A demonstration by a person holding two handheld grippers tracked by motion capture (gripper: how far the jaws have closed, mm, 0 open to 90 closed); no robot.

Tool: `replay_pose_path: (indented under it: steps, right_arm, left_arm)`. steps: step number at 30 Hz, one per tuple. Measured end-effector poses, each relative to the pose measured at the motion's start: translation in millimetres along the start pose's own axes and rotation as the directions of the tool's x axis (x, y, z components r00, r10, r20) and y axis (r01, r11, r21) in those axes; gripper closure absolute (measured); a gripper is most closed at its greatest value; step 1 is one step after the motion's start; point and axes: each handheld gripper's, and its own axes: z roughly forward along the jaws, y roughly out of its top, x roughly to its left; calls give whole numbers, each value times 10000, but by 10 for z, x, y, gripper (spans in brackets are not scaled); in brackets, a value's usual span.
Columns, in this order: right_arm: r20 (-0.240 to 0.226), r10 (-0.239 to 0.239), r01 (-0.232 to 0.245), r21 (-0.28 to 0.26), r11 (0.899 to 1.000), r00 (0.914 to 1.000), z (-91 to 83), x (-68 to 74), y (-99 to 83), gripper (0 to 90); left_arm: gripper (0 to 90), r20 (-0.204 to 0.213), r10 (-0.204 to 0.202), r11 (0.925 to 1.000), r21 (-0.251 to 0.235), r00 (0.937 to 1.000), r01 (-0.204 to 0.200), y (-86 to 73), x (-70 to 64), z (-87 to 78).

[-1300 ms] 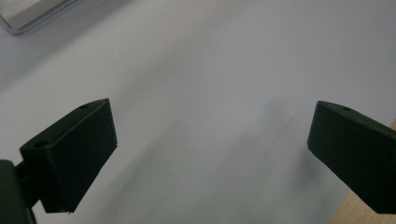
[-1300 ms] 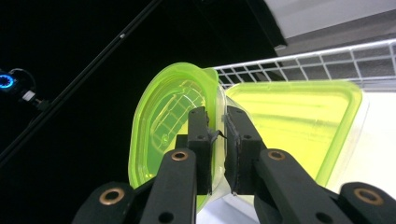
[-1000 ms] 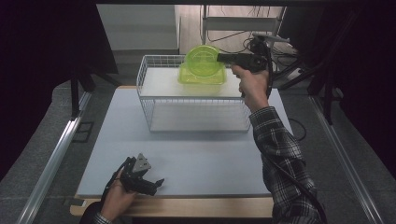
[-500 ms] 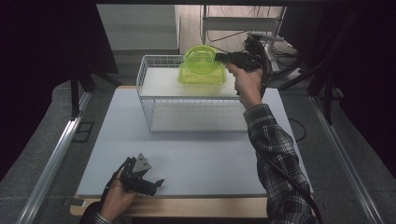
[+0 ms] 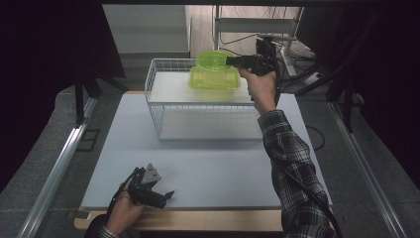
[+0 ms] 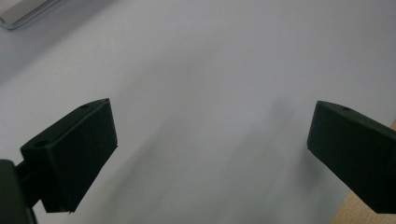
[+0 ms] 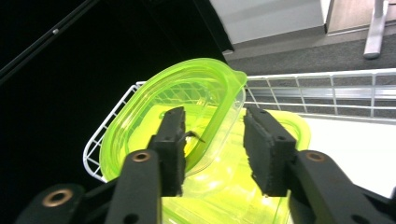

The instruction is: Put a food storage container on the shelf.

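Note:
A clear lime-green tub (image 5: pixel 214 80) sits in the white wire basket (image 5: pixel 163 94) at the back of the table. A second lime-green tub (image 7: pixel 173 100) tilts above it, also seen from the high view (image 5: pixel 212 58). My right gripper (image 7: pixel 212 140) straddles the tilted tub's wall, one jaw inside and one outside, with a wide gap between them; from above the right gripper (image 5: pixel 230 61) is at the basket's far right corner. My left gripper (image 5: pixel 166 194) lies open near the table's front edge, and the left gripper (image 6: pixel 212 149) has nothing between its jaws.
The white table top (image 5: pixel 208 158) spreads in front of the basket. A wooden front edge (image 5: pixel 198 220) runs along the near side. Cables and a metal stand (image 5: pixel 287 29) lie behind the basket on the right.
My right gripper and the tilted green tub have shifted slightly left and farther back over the basket. The left hand has stayed put.

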Motion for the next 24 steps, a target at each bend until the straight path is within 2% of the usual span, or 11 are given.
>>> replay_pose_path:
  steps: [5, 14, 24]
  right_arm:
    - [-199, -445, 445, 43, 9990, 9988, -66, 13, -19, 403]
    - [-357, -1348, 1356, 198, 9906, 9902, -213, 57, -150, 278]
    - [-239, -2406, 2415, 464, 9693, 9703, -322, 80, -365, 175]
  left_arm:
    - [12, -24, 30, 10000, 10, 10000, -30, 0, 0, 1]
    - [12, -28, 36, 10000, 49, 10000, -36, 2, -8, 8]
    - [12, -28, 59, 9999, 113, 10000, -59, 2, -11, 12]
